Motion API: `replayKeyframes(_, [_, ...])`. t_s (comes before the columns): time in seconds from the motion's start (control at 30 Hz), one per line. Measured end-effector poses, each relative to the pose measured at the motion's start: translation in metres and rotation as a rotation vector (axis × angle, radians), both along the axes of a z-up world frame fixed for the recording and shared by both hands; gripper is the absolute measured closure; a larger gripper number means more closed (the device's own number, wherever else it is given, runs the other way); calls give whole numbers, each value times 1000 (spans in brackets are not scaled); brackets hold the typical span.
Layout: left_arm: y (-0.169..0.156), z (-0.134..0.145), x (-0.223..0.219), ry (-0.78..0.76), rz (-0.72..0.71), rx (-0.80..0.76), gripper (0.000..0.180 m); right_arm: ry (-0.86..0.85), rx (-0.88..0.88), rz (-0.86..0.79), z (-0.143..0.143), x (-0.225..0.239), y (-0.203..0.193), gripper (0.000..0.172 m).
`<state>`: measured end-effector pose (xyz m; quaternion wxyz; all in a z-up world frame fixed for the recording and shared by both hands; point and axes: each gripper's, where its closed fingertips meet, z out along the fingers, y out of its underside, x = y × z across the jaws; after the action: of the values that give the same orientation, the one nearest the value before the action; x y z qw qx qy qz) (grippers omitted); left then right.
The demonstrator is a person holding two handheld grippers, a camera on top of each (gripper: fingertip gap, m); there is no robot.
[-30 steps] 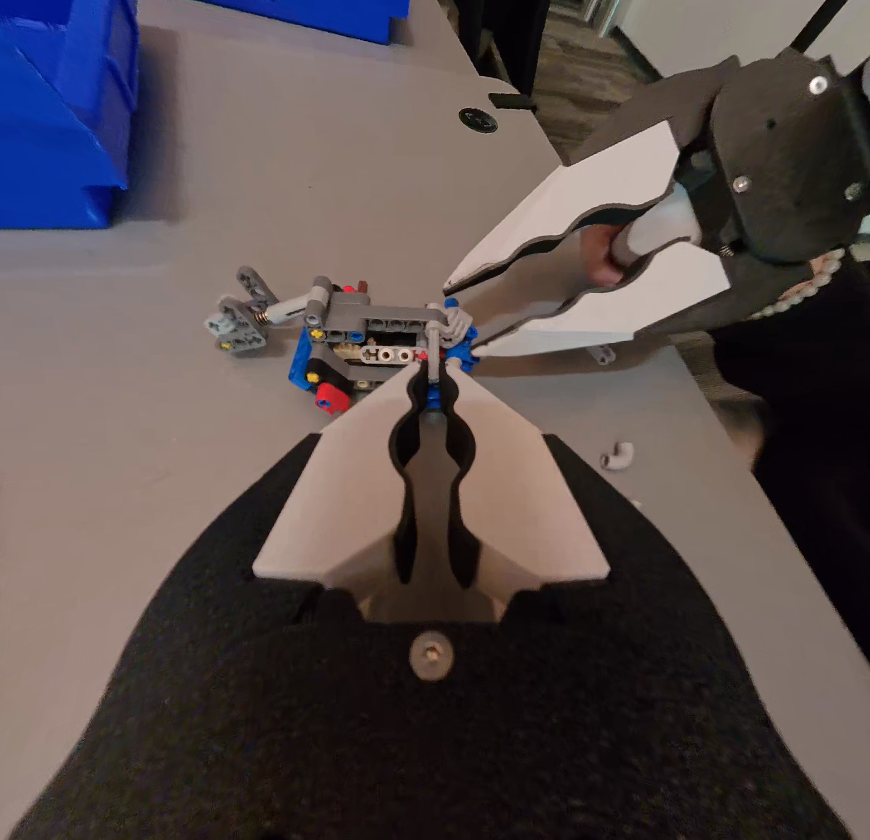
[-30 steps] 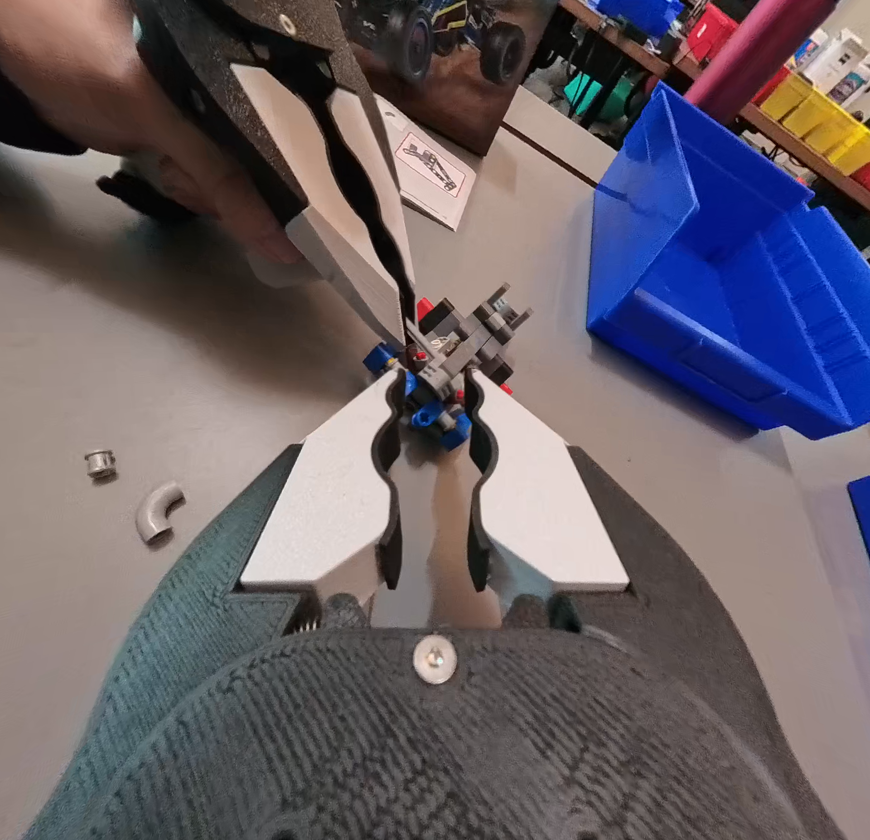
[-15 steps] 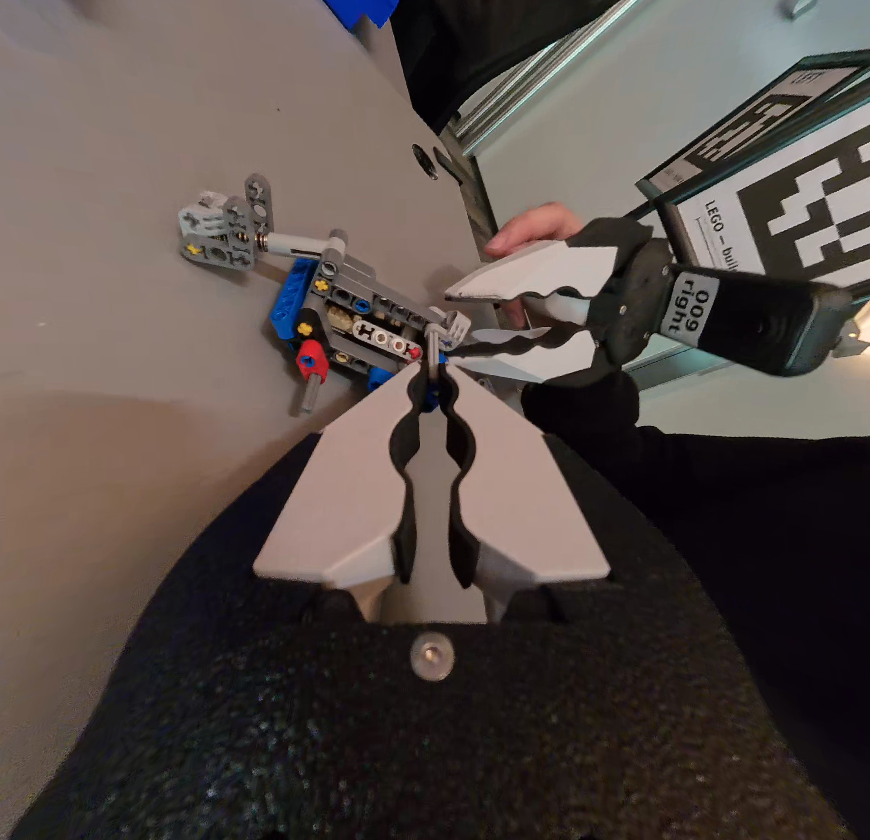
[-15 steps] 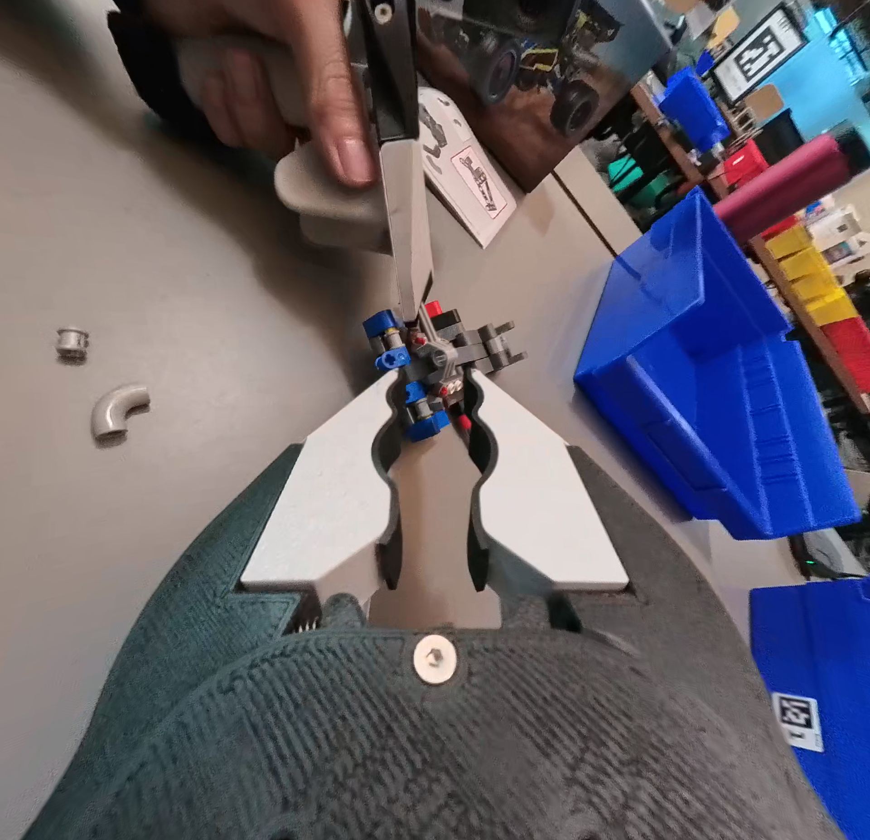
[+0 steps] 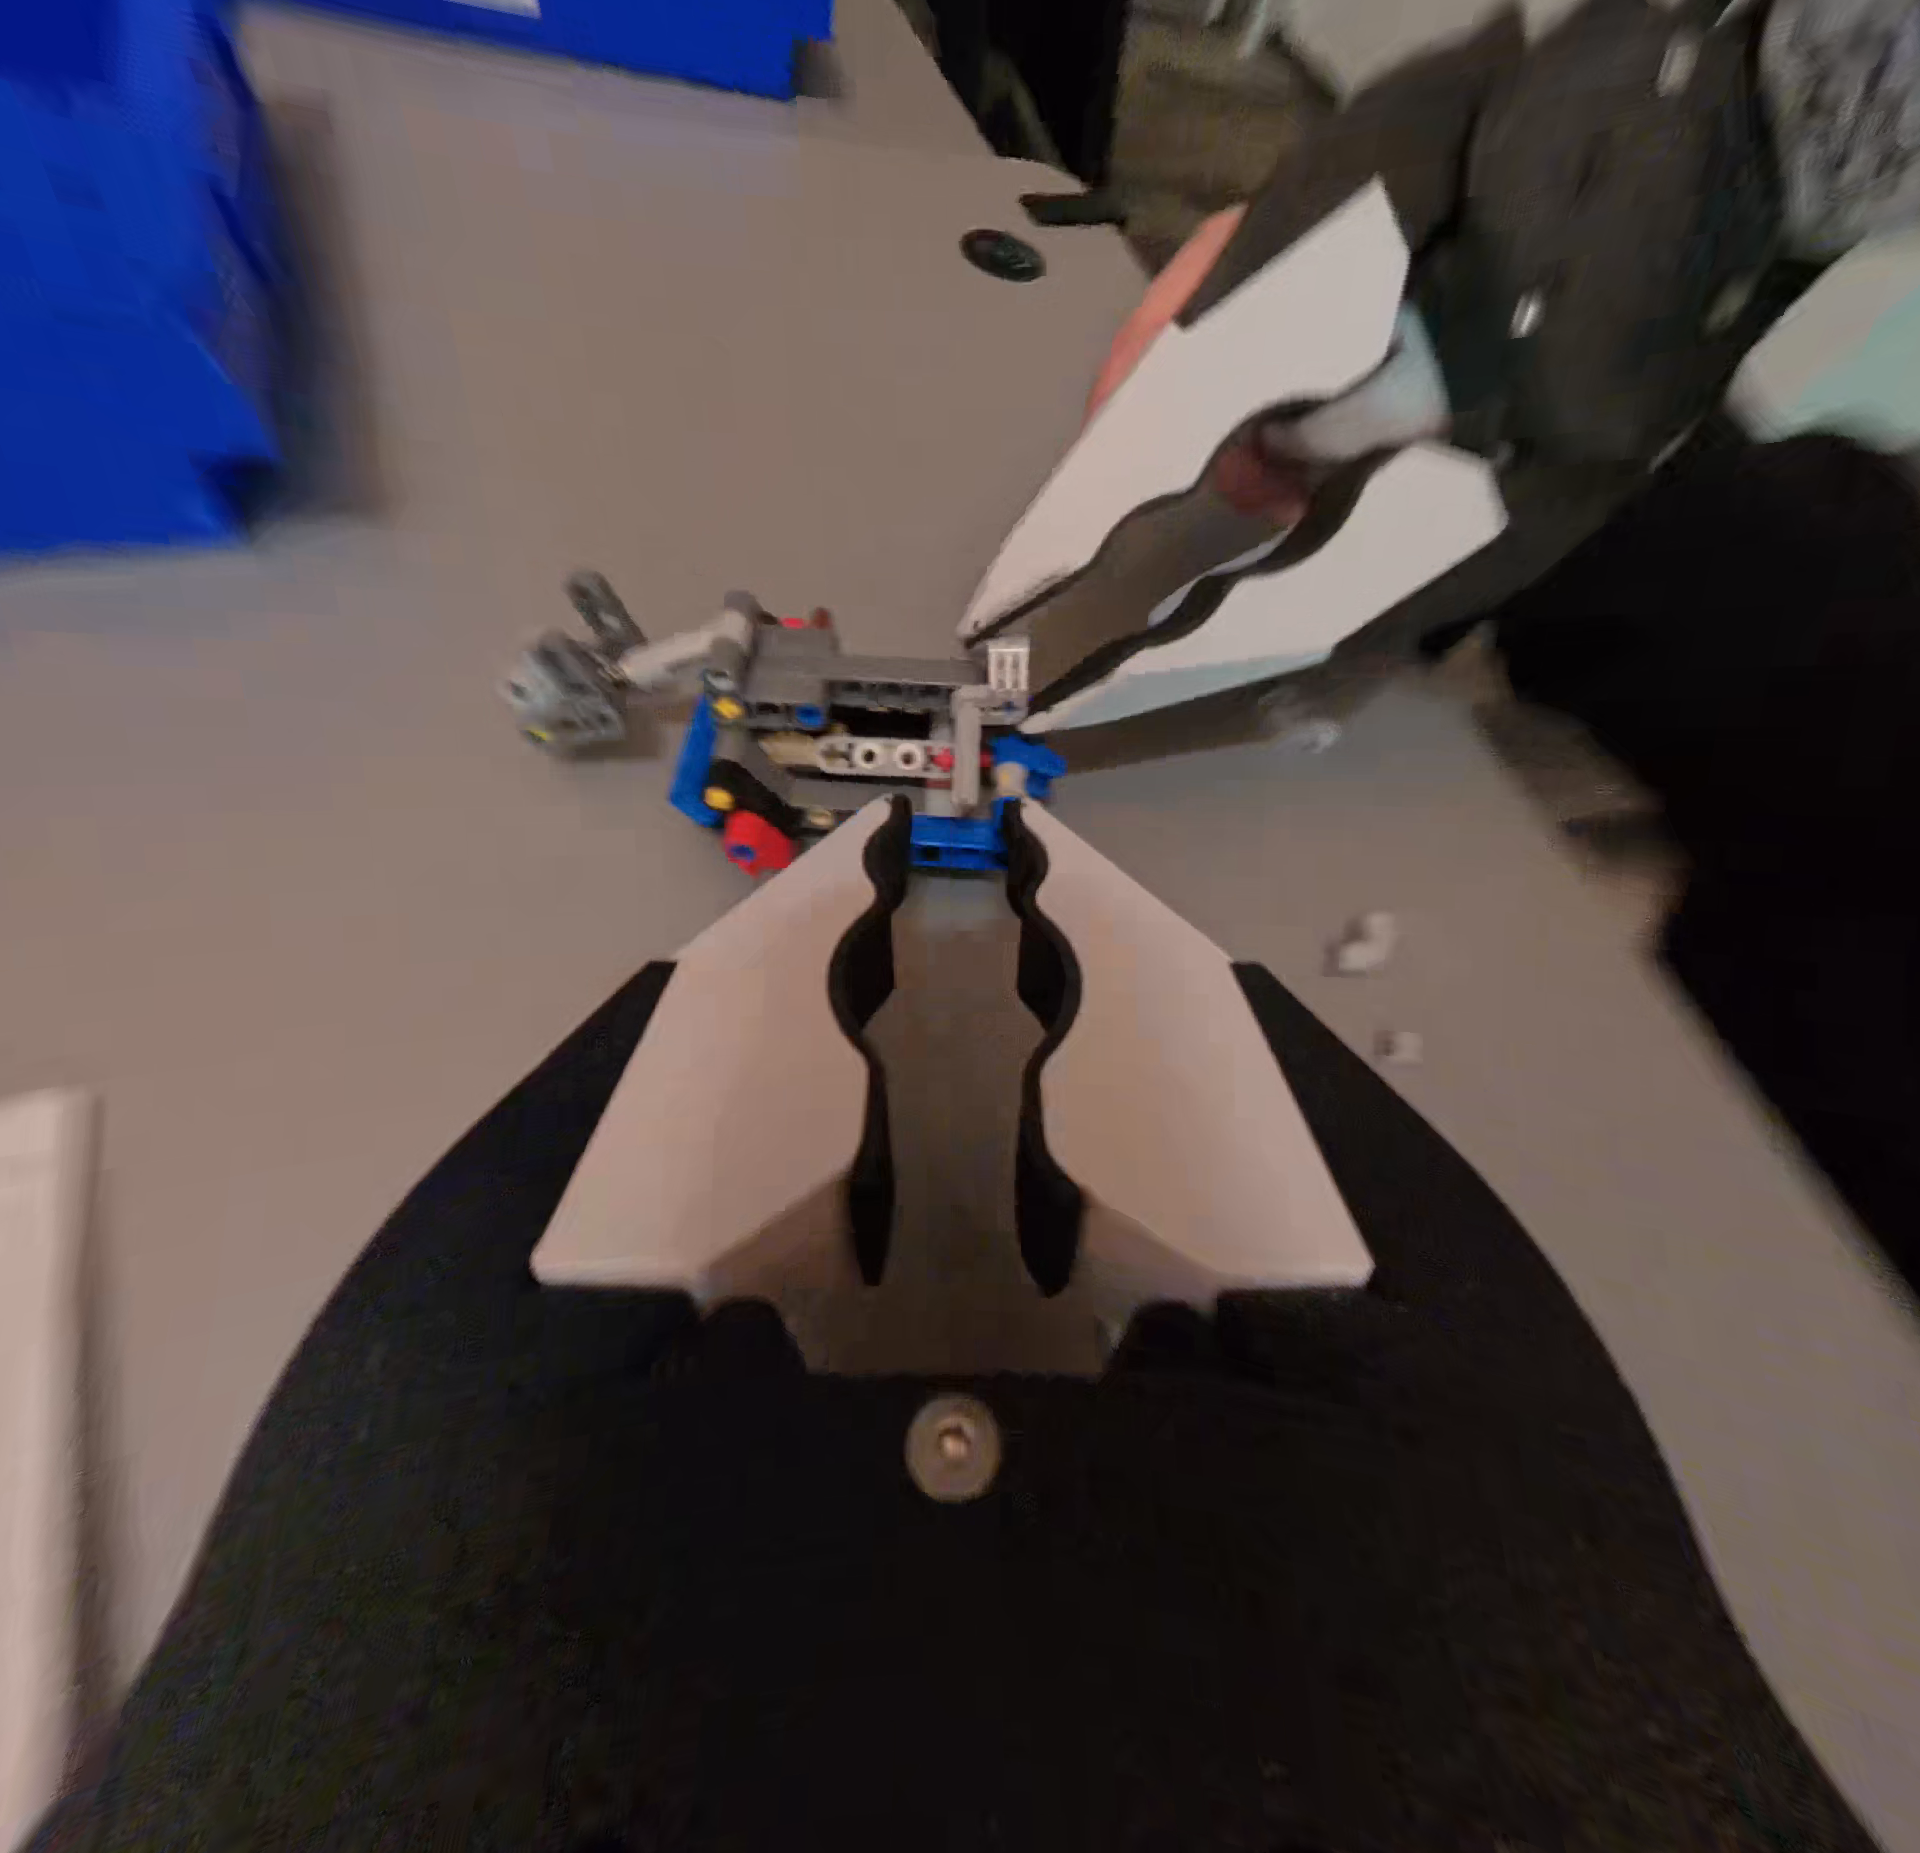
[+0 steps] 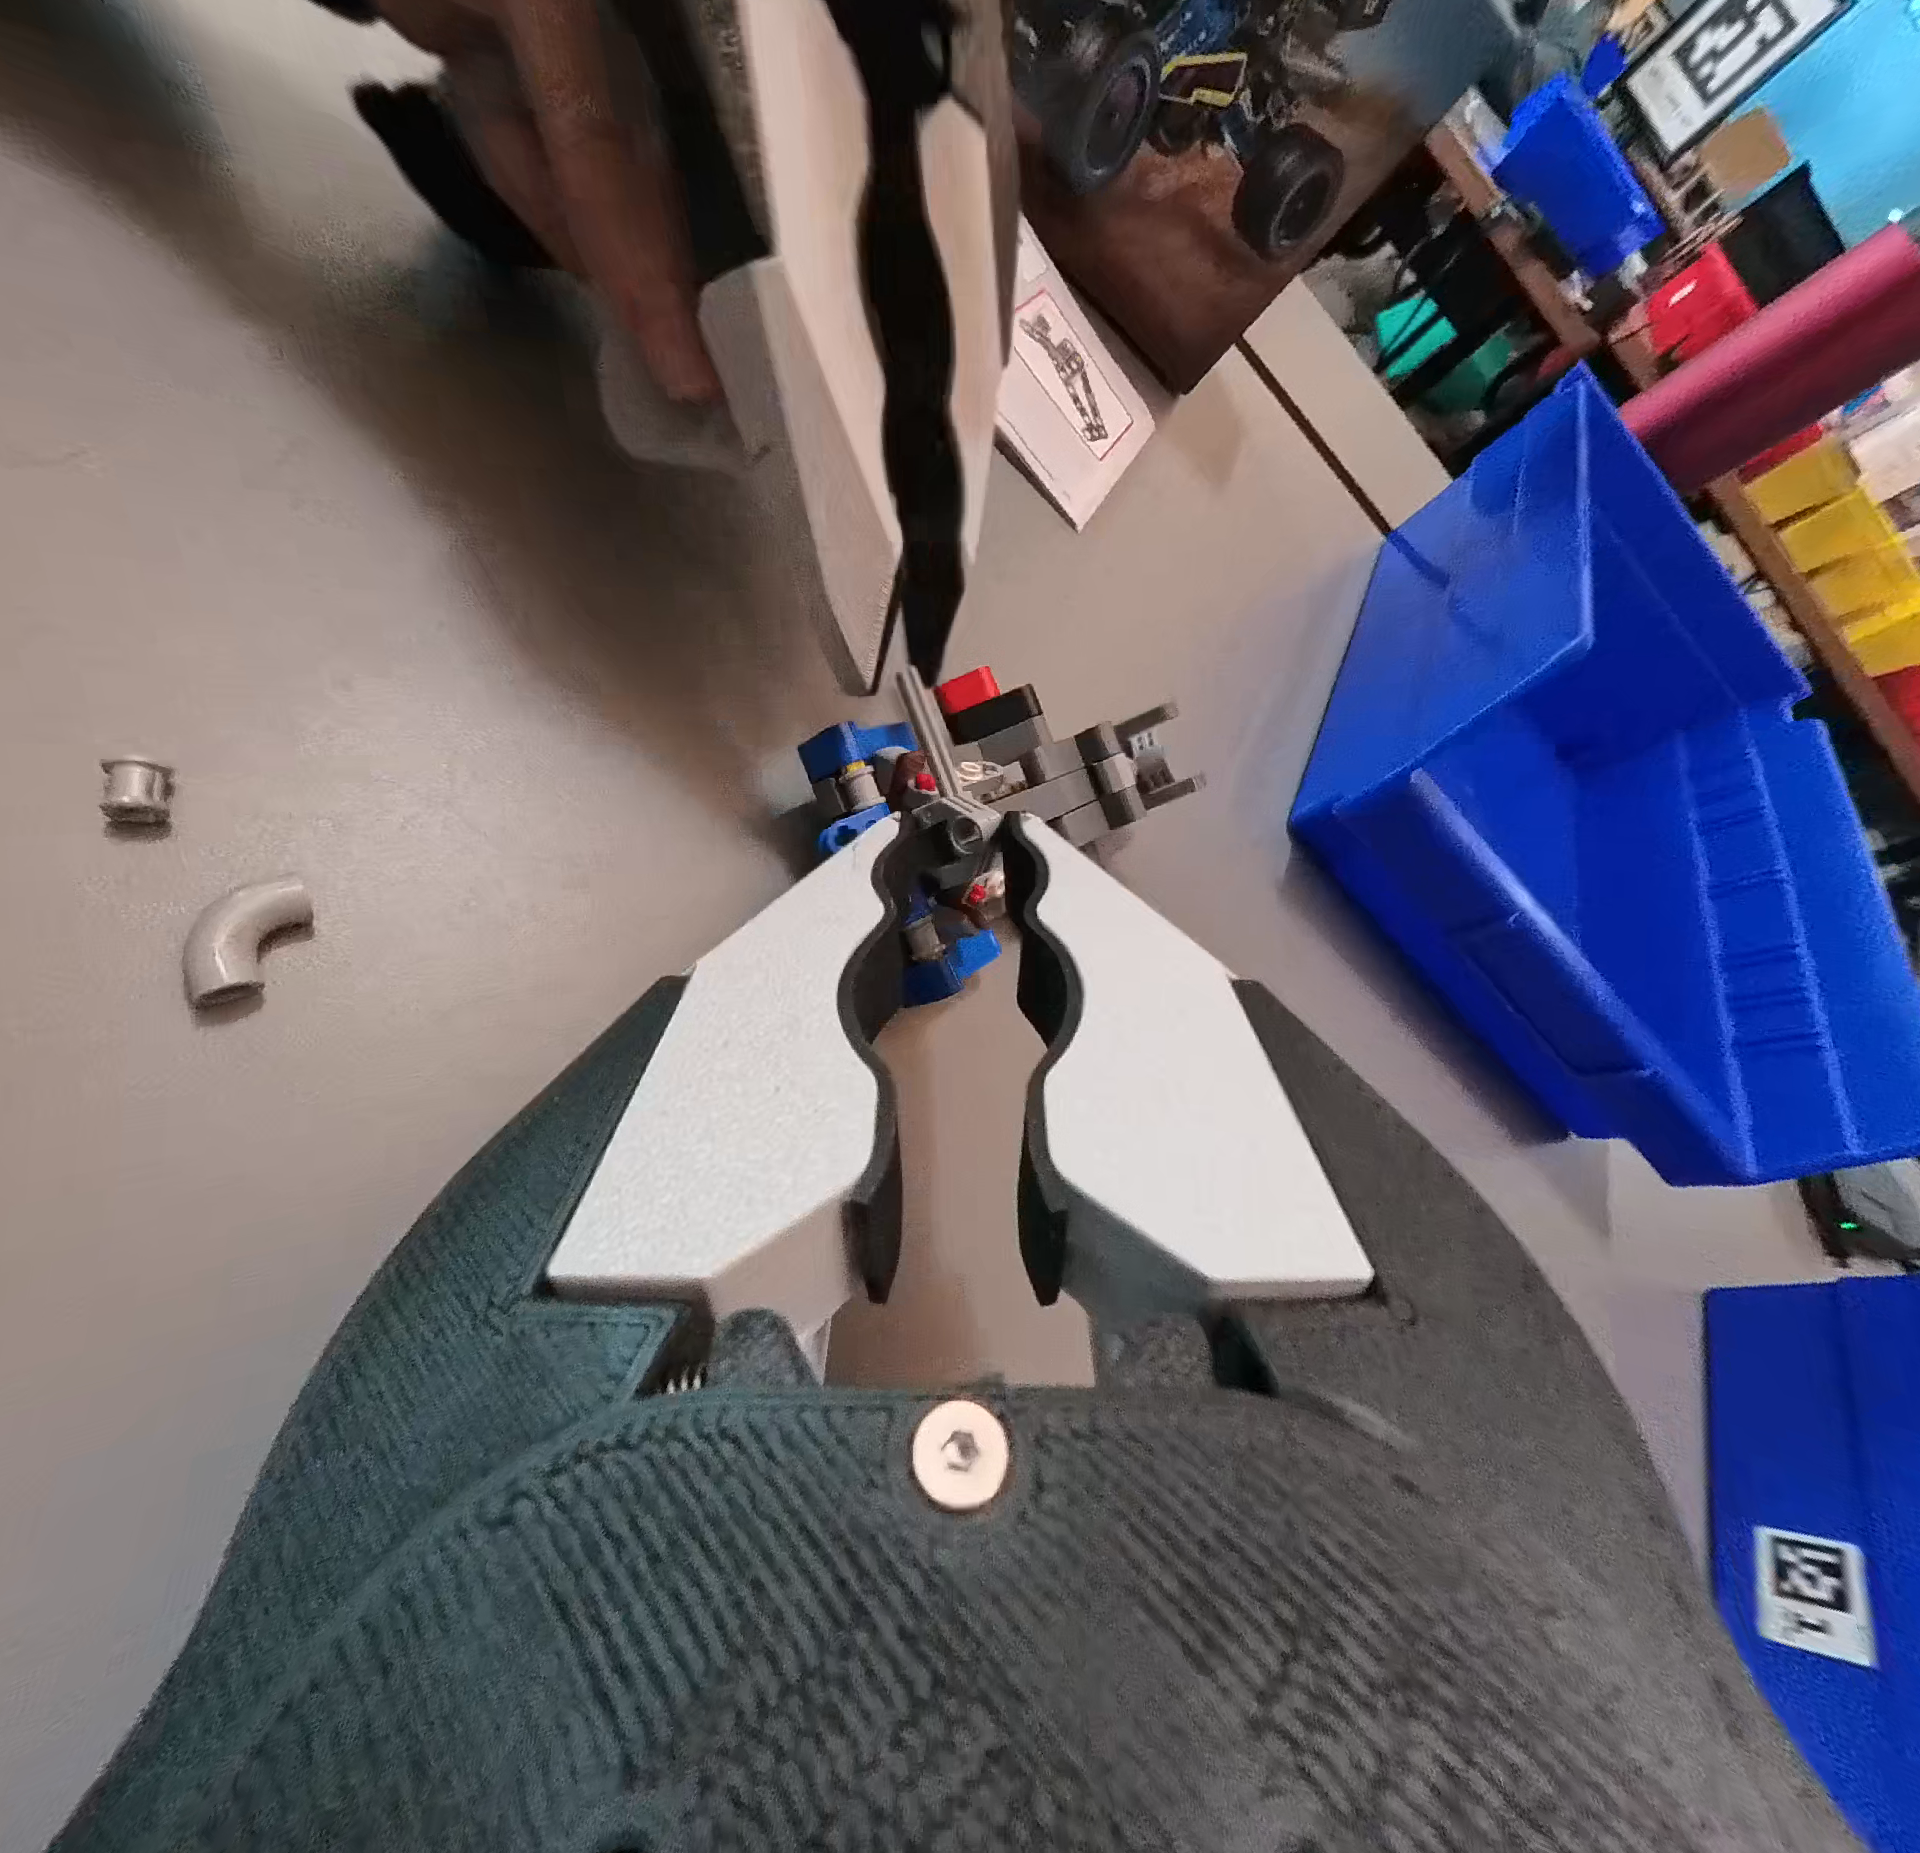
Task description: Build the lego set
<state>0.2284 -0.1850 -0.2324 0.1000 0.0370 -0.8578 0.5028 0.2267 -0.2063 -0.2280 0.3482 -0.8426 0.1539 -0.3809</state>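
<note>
Two grippers met on brick assembly (image 6: 1023, 764) resting on grey table (image 6: 416, 608); right gripper (image 6: 951, 832) clamped grey connector end; left gripper (image 5: 951, 816) straddled blue beam, contact unclear; twisting risked popping pins, scattering parts.

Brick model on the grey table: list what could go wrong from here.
The right gripper pinches the brick model only at a small grey connector on one end; the model may swing, or that piece may pop off.
The left gripper hangs just above the upright grey axle; a bump could knock it loose.
The loose grey elbow and bush lie nearby and could get swept away.
</note>
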Motion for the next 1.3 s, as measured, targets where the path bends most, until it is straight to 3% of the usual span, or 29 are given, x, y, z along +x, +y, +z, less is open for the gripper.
replayKeyframes(0.1, [-2, 6, 4, -337, -13, -28, 166, 60, 45, 4, 1, 0, 1, 159])
replayKeyframes(0.17, [-6, 6, -2, -397, -33, -39, 166, 82, 57, 5, 1, 0, 1, 159])
replayKeyframes(0.87, [-9, -10, 4, -416, 25, 42, 179, 42, 82, -30, -2, -2, 3, 159])
replayKeyframes(1.17, [-10, -13, 3, -449, 19, 60, 180, 168, 380, -333, 7, -2, -10, 142])
replayKeyframes(1.3, [-11, -13, 2, -463, 20, 61, 180, 214, 436, -399, 1, 0, -10, 148])
